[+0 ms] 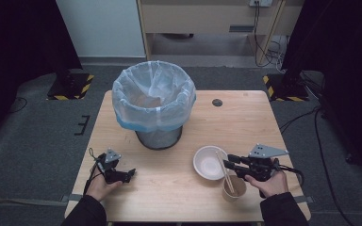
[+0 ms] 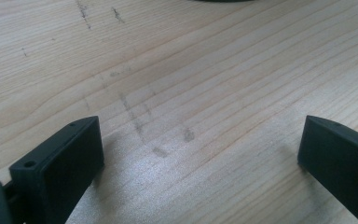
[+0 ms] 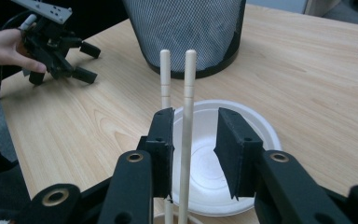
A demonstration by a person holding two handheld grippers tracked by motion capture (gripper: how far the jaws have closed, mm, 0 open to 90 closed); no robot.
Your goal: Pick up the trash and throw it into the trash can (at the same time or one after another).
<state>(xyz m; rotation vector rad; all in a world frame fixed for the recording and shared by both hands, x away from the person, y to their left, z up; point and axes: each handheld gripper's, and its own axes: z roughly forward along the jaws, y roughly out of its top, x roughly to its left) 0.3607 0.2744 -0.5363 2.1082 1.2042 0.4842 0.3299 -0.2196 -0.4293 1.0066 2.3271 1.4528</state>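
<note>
A pair of pale wooden chopsticks [image 1: 226,172] stands tilted in a brown paper cup [image 1: 235,190] at the table's front right. Just left of the cup is a white foam bowl [image 1: 207,162]. My right gripper [image 1: 228,161] reaches in from the right at the chopsticks' upper part. In the right gripper view both chopsticks [image 3: 187,93] rise between its jaws, close to the left jaw, with a gap still showing to the right one, so my right gripper [image 3: 196,116] is open. My left gripper [image 1: 131,173] rests open on the wood at the front left, with nothing between its fingers [image 2: 74,154].
A black mesh bin [image 1: 153,101] lined with a pale blue bag stands at the middle back of the table [image 1: 259,122]. A round cable hole [image 1: 217,102] lies to its right. Bare wood stretches between the two hands.
</note>
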